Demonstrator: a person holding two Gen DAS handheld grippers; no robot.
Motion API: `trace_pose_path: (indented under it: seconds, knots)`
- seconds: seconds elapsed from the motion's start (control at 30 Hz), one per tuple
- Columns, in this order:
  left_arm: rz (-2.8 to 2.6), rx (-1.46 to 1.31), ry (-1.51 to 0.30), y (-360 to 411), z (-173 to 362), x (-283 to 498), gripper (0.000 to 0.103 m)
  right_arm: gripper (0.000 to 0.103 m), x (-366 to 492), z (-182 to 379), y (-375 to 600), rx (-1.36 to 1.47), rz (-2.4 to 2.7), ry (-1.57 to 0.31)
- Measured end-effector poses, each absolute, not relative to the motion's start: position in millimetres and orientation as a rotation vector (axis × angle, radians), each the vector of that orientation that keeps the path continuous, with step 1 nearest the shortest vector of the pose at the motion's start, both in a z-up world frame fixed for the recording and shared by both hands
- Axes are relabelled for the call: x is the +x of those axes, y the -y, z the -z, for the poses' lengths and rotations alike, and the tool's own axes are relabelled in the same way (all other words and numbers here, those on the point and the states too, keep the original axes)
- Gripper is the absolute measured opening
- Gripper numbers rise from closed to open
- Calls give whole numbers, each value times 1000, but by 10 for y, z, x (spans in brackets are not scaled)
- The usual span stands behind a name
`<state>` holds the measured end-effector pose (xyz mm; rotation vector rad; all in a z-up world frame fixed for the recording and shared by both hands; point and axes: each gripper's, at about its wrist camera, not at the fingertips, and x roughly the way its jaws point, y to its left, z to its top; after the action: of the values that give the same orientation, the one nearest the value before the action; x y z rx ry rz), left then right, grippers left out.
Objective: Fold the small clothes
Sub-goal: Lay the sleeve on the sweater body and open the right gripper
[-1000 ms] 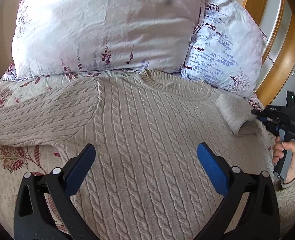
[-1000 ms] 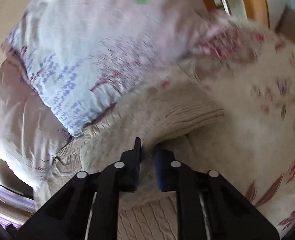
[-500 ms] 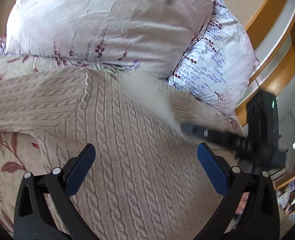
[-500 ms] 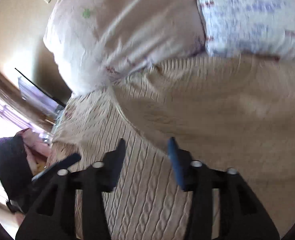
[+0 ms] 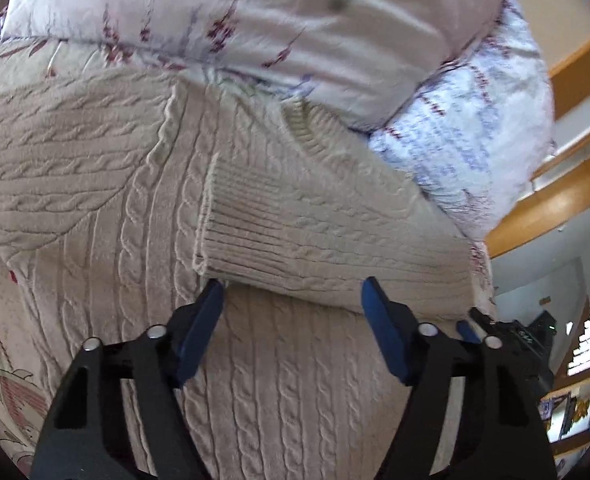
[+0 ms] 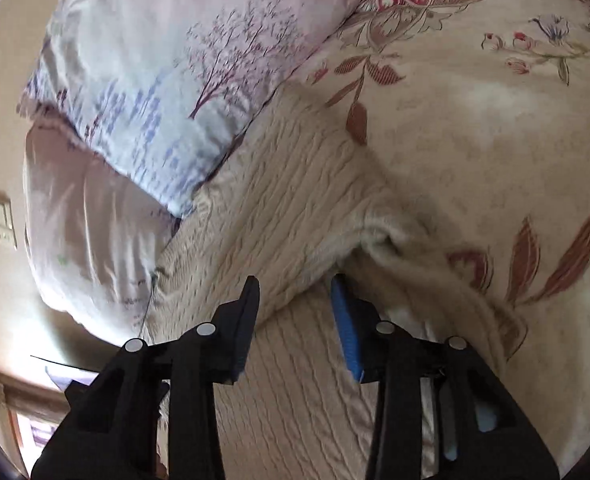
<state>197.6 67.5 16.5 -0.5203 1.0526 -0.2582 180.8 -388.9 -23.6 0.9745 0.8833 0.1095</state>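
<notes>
The right sleeve (image 5: 319,236) now lies folded across the sweater (image 5: 255,380); one fold is done. Left gripper (image 5: 293,300) and right gripper (image 6: 295,292), both part-open and closing, grip nothing.

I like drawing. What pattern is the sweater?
Beige cable-knit sweater, clearest in the left wrist view.

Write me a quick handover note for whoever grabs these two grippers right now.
Left gripper: closing, nothing pinched; tips sit at the folded sleeve's cuff.
Right gripper: closing around the sleeve fold, pads not yet pressing.
Sweater: flat on the bedspread, collar at the pillows.
Done: one sleeve across the chest.
Left: other sleeve, then fold the body.
</notes>
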Motion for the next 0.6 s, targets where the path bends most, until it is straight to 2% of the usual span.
trace_pose_path:
  seconds: [0.03,0.07,0.13,0.17,0.2,0.27,0.33,0.4,0.43,0.5,0.57,0.6]
  knots:
    - [241,-520,-1056,-671,-146,2005,61,35,1841,209,3896,947,-85,-863]
    - [227,-516,-1052,-669,-143,2036,55,24,1848,207,3903,921,-61,-850]
    - [196,-492,-1036,-661,-148,2091,37,11,1900,230,3883,904,-35,-827]
    - [191,-480,-1029,-663,-146,2122,17,10,1900,240,3890,907,-26,-820]
    - [183,-471,-1023,-672,-134,2153,9,10,1872,246,3893,905,-6,-808]
    - [169,-486,-1035,-715,-81,2184,9,9,1839,288,3879,892,19,-805]
    - [184,-515,-1035,-763,-47,2153,10,10,1781,290,3869,866,29,-806]
    - [198,-514,-1033,-805,-79,2077,18,11,1785,262,3846,846,34,-815]
    - [202,-514,-1019,-861,-123,2006,23,18,1827,248,3816,846,30,-819]
    - [184,-512,-985,-1023,-211,1852,61,28,1799,223,3831,855,12,-826]
    - [129,-529,-928,-1312,-315,1658,67,44,1761,182,3828,847,-10,-821]
    - [104,-539,-909,-1461,-353,1583,67,48,1746,162,3821,838,-11,-819]
